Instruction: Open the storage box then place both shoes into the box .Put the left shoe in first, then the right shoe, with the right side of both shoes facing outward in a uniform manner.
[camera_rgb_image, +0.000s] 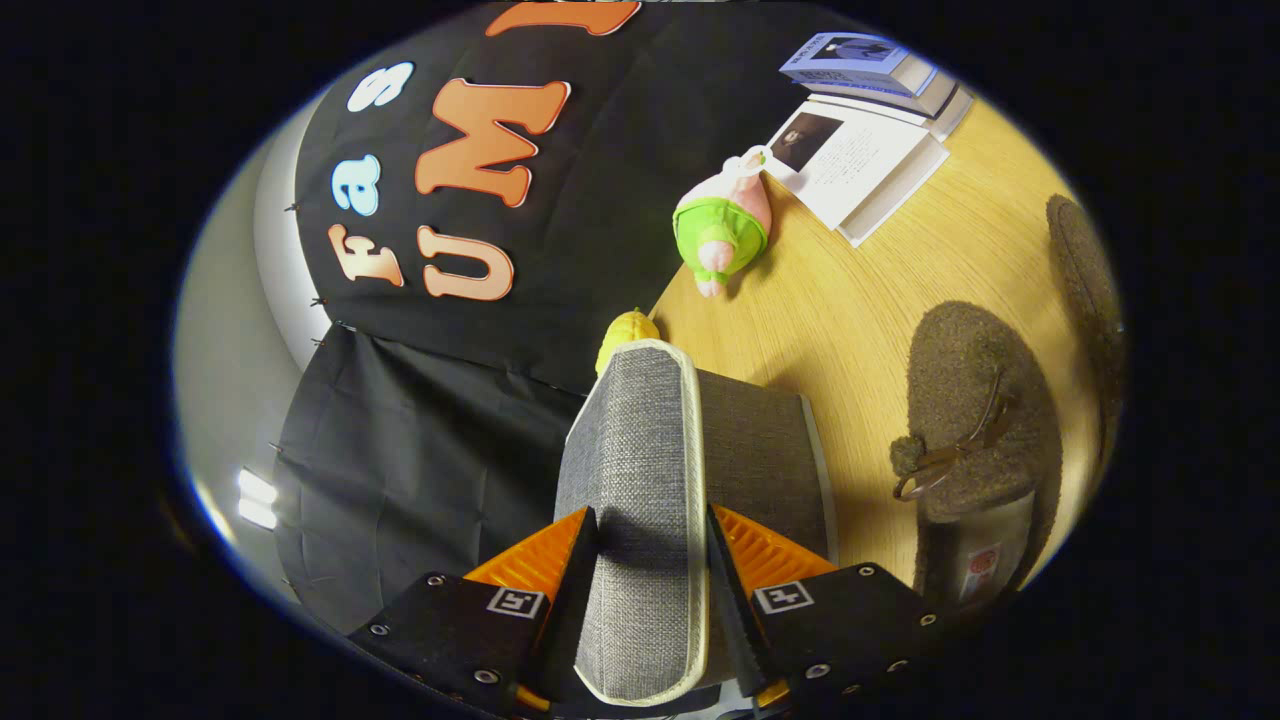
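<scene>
Gripper (648, 545) rolled sideways, fingers clamped on the raised grey fabric lid (640, 480) of the storage box (760, 450). Brown felt shoe (975, 420) on wooden table (830, 310) beside box; second shoe (1085, 270) beyond it.

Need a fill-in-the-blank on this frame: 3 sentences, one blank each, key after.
1. The gripper has both fingers pressed on the grey fabric ____ of the storage box.
2. The brown shoe beside the box lies on the ____ table.
3. The plush toy beyond the box wears a ____ garment.

Missing words: lid; wooden; green
</scene>
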